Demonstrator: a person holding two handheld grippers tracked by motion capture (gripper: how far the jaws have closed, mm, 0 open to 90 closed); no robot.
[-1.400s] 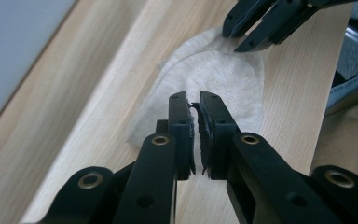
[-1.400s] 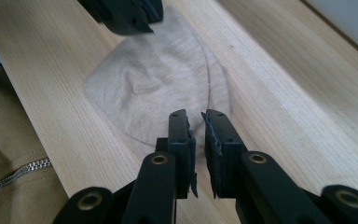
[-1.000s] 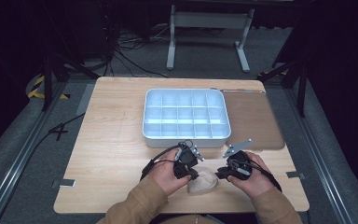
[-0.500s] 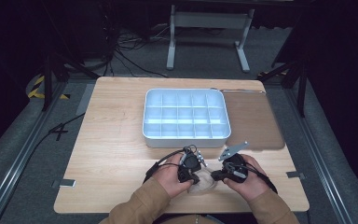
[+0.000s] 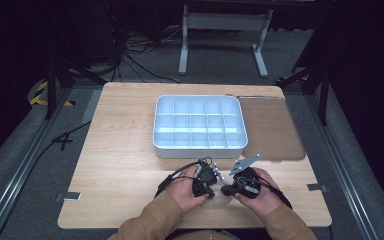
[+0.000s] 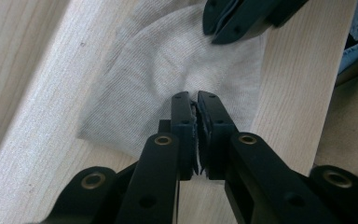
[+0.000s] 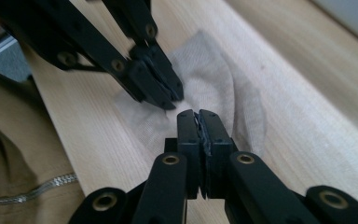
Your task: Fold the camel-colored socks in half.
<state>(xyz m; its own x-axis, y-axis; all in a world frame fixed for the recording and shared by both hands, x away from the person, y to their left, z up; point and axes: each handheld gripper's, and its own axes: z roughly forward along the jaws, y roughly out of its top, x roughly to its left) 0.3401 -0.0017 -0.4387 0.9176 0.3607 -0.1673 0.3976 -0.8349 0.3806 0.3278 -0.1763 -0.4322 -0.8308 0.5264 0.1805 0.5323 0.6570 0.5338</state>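
A small beige knit cloth (image 5: 218, 201) lies on the wooden table (image 5: 120, 150) near its front edge, between the two hands. My left gripper (image 6: 196, 99) is shut on a fold of the cloth (image 6: 168, 56), which puckers at the jaw tips. My right gripper (image 7: 198, 113) has just been closing and now pinches the cloth (image 7: 209, 74) close beside the left gripper (image 7: 170, 95). In the high view the left gripper (image 5: 207, 192) and right gripper (image 5: 225, 190) almost meet tip to tip over the cloth. In the left gripper view the right gripper (image 6: 221, 28) also bites the fabric's far edge.
A white compartment tray (image 5: 198, 149) stands in the middle of the table, just beyond the hands. A dark mat (image 5: 272, 130) lies to its right. A tan sleeve (image 7: 23, 154) and the table's front edge lie close behind the grippers.
The two hands have drawn together over the cloth, the right one shifting left. More of the cloth is covered by the hands and grippers than a second ago.
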